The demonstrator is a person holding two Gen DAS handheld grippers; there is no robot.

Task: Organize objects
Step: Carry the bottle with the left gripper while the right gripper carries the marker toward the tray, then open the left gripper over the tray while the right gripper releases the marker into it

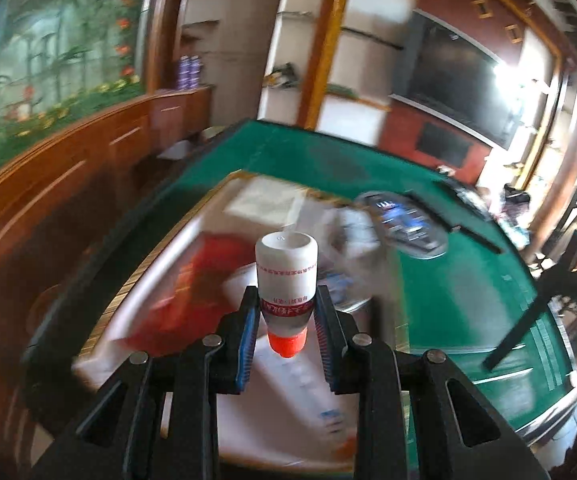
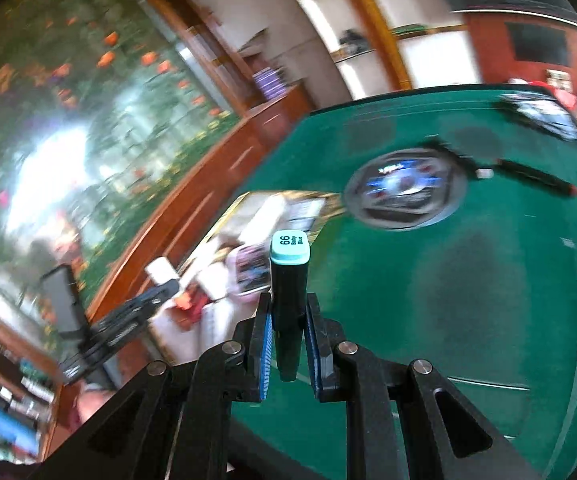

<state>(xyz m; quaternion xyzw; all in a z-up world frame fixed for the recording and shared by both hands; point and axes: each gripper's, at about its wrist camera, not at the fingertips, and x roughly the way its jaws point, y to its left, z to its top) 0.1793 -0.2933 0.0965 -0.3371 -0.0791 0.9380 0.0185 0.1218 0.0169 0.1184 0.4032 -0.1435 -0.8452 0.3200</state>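
two loads: left claw grips a small bottle, right claw a marker; carry both steady toward what is probably a tray, blurred.

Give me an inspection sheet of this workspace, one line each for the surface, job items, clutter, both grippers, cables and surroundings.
Surface: green felt table, partly bare.
Job's things: white bottle with orange cap; black marker with pale-blue end cap; shallow wood-edged tray holding blurred packets.
Clutter: round clear dish; black pen.
Grippers: left gripper shut on the bottle; right gripper shut on the marker.
Cables: nothing seen.
Surroundings: wooden cabinets, floral wall mural, dark screen.
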